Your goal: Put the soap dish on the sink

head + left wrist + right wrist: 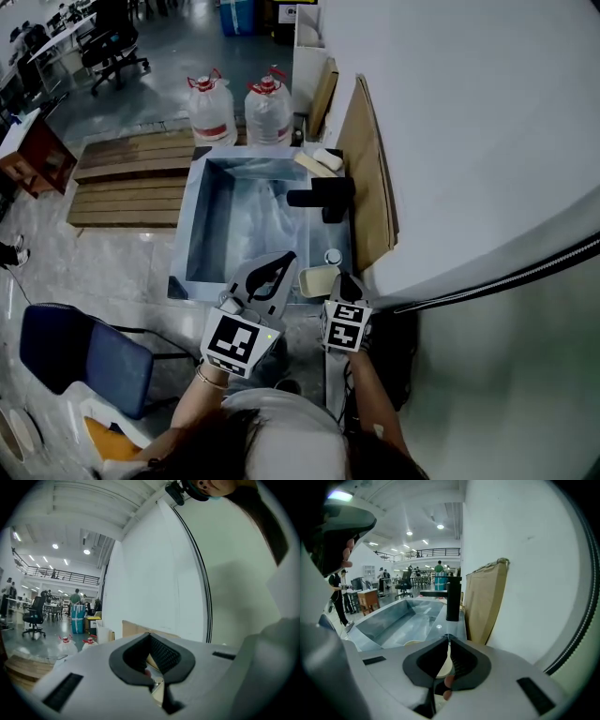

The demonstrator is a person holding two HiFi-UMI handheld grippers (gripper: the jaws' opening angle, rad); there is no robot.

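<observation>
- Two grippers hung at the near end of the sink [184, 251], a deep rectangular basin of dull grey metal with flat rims.
- On the near right corner of that rim lay the soap dish [317, 279], a shallow cream tray with rounded corners and a smooth, matte look.
- At the dish's right edge was the right gripper [348, 279]. Its own view showed the black ribbed fingers drawn narrow, with a thin cream strip of the soap dish [442, 662] pinched between them.
- Just left of the dish, over the sink's near edge, was the left gripper [289, 258]. Its fingers met at the tips with nothing gripped, leaving an oval gap behind them.
- A square-edged black faucet [323, 197] stood further along the right rim, its spout reaching over the basin.
- Beside the rim, a brown cardboard sheet [370, 178] leaned against the smooth white wall.
- Beyond the sink's far end stood two clear plastic water jugs [212, 111] with red caps, next to a slatted wooden pallet [131, 173].
</observation>
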